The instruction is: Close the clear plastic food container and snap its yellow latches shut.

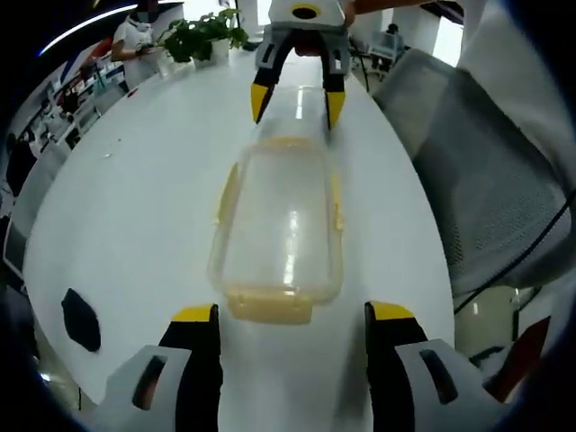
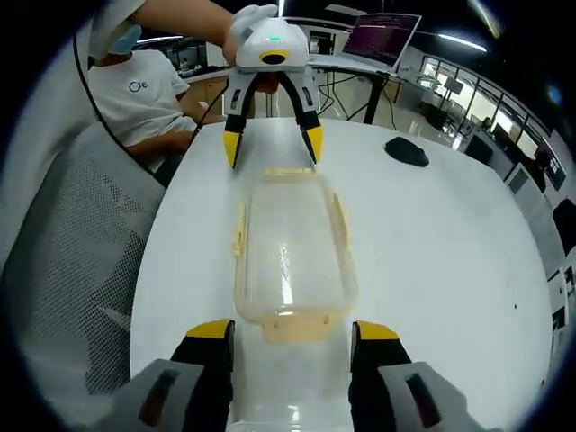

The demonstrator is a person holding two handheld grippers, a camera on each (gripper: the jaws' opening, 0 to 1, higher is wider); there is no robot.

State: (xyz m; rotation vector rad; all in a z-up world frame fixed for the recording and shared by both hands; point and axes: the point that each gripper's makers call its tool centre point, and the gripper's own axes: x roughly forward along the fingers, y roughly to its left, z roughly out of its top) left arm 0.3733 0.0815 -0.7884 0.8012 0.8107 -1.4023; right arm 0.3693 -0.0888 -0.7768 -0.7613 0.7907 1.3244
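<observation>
2 tools, left (image 1: 290, 315) and right (image 2: 291, 326), gape empty at opposite ends of the clear container (image 1: 281, 229) on the white table (image 1: 135, 198). Uneven pressure on its yellow latches (image 1: 268, 308) could skid it sideways.

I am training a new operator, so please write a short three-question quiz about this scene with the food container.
1. True or false: the lid already lies on the clear plastic food container.
2. What colour are the latches?
3. Where do the left gripper and right gripper stand? A) at opposite short ends of the container B) side by side at one end C) clamped on the lid

Key: 1 true; 2 yellow; 3 A.
</observation>
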